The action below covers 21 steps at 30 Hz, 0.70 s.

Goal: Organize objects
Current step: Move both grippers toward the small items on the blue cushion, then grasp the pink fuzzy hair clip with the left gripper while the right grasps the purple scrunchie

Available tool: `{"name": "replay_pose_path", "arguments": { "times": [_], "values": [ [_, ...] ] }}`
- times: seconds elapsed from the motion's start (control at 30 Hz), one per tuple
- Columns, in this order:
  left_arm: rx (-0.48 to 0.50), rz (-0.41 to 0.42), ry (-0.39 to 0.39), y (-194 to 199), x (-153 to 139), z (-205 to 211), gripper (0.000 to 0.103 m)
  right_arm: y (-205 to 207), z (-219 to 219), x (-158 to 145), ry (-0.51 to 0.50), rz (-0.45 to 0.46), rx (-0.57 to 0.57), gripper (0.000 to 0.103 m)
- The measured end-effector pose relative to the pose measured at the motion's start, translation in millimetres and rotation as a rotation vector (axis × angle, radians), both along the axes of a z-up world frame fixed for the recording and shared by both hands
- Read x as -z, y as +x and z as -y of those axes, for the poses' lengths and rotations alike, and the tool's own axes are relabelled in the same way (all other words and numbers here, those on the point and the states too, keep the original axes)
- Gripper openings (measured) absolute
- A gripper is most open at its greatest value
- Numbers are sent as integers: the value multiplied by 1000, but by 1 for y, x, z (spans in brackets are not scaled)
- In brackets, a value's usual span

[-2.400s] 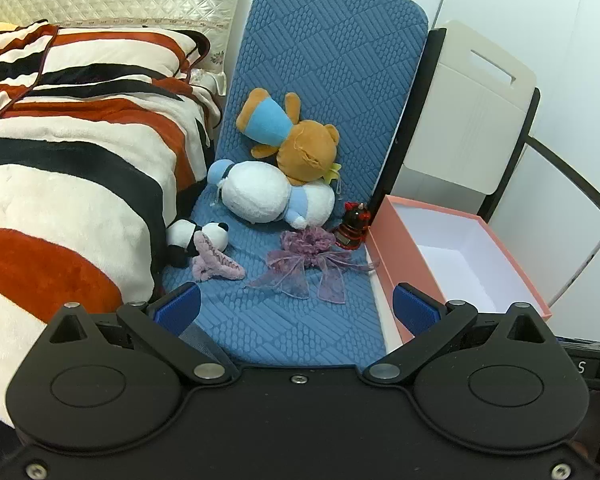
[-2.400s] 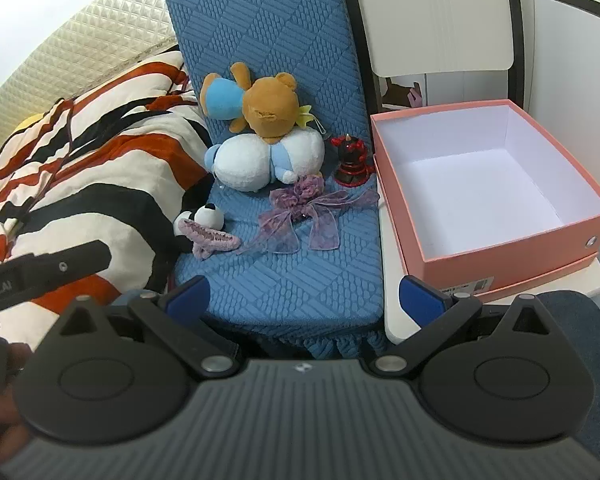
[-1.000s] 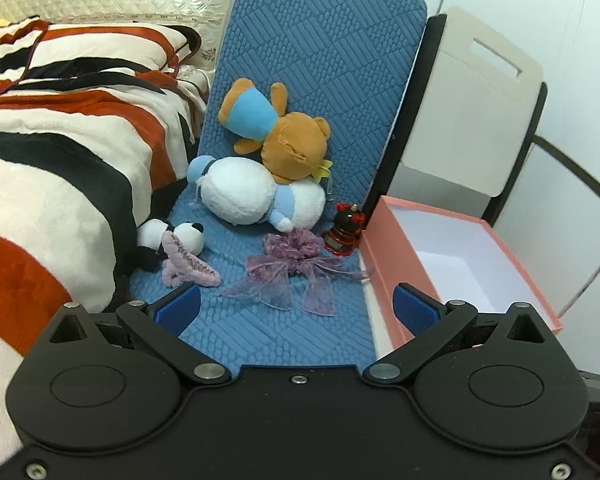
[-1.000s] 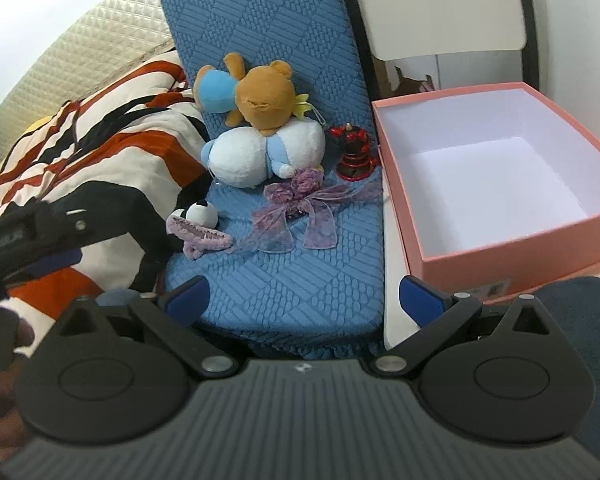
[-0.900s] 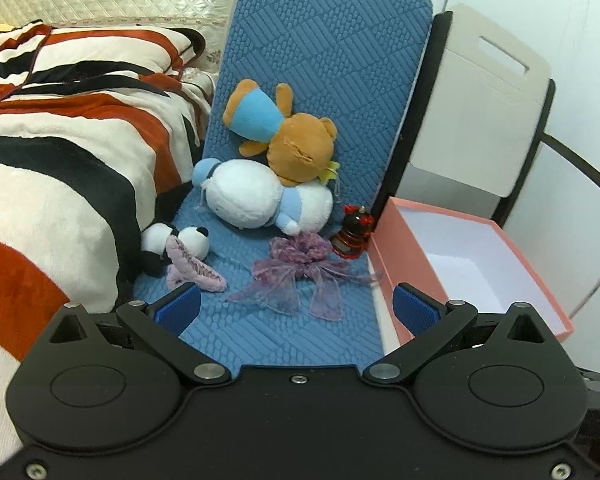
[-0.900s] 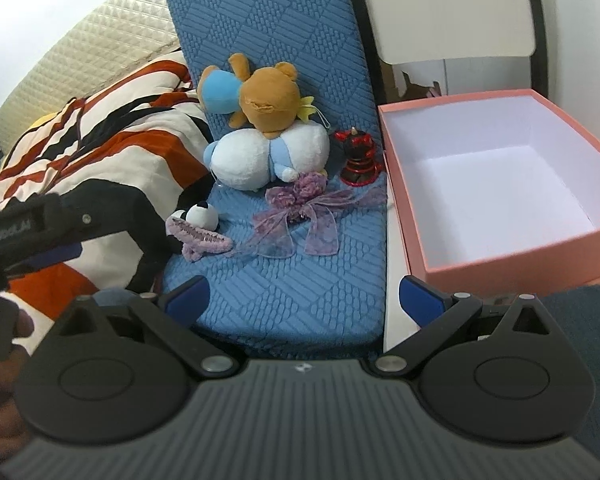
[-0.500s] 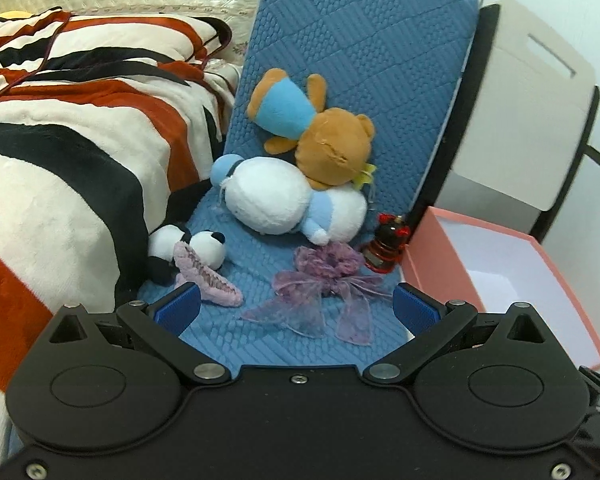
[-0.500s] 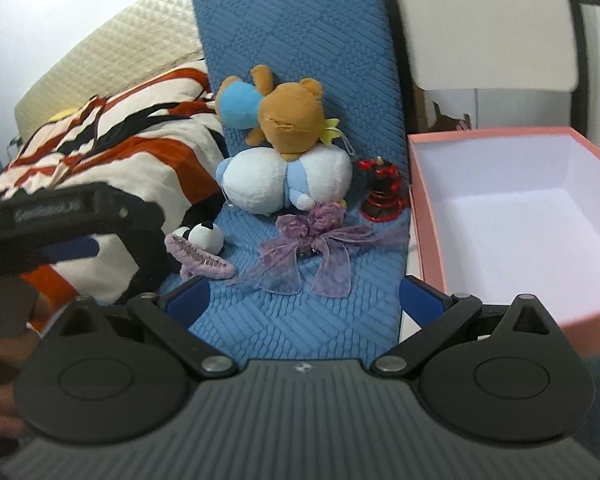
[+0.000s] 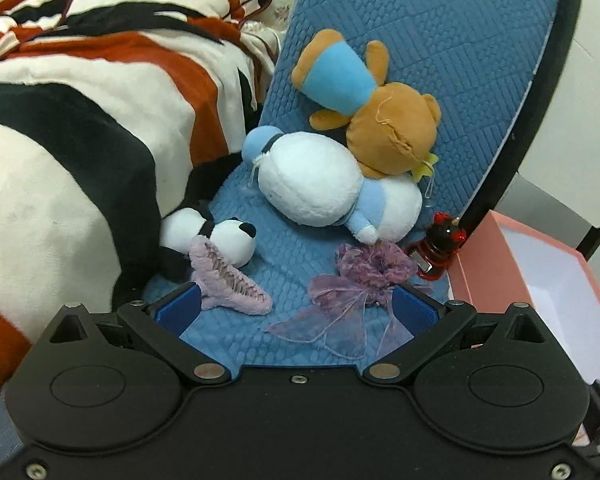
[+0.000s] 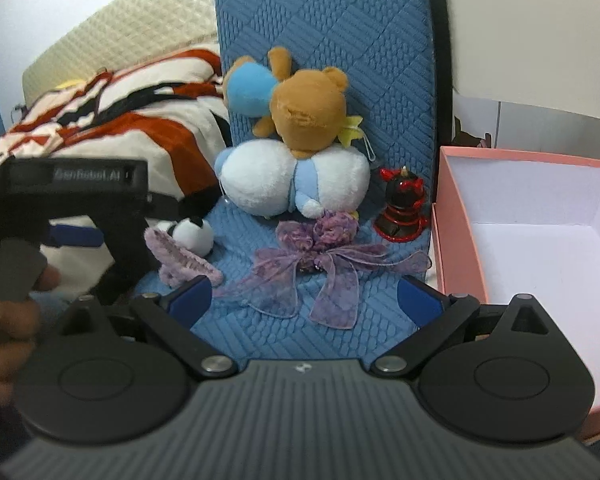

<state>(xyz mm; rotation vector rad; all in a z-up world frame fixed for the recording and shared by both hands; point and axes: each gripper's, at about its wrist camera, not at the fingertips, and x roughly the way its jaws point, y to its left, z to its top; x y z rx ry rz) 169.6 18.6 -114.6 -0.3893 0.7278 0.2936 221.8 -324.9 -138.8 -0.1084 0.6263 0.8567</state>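
On the blue cushion (image 9: 300, 248) lie a brown bear plush (image 9: 380, 120), a white and blue plush (image 9: 320, 192), a small panda plush (image 9: 220, 236), a fuzzy purple hair claw (image 9: 228, 284), a purple ribbon bow (image 9: 356, 288) and a red and black figurine (image 9: 438, 248). My left gripper (image 9: 296, 308) is open and empty, just short of the claw and bow. My right gripper (image 10: 304, 298) is open and empty, just before the bow (image 10: 312, 264). An empty pink box (image 10: 540, 248) stands to the right.
A striped blanket (image 9: 80, 120) covers the bed on the left. A white folded carton (image 9: 572, 120) stands behind the box. The left gripper's body (image 10: 72, 200) and the hand holding it show at the left of the right wrist view.
Both grippers have moved forward and closer to the cushion; the toys now look larger. Both stay open.
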Motion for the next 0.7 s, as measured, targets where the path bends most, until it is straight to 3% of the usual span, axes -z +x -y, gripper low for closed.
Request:
{"name": "replay_pose_path", "arguments": {
  "times": [0.33,0.43,0.53,0.6,0.7],
  "values": [
    [-29,-119,-57,42,45,-26,90,23,-37,16,-41,-29,-52,100],
    [-43,-159,-59,50,57,-30,89,38,-49,23,-74,-21,-45,99],
    [-55,-215,-17,58,67,-30,86,58,-62,35,-83,-79,-44,99],
    [-65,-241,18,63,72,-29,86,70,-71,45,-98,-110,-30,96],
    [-72,-270,7,68,82,-32,86,86,-85,57,-124,-126,-19,85]
  ]
}}
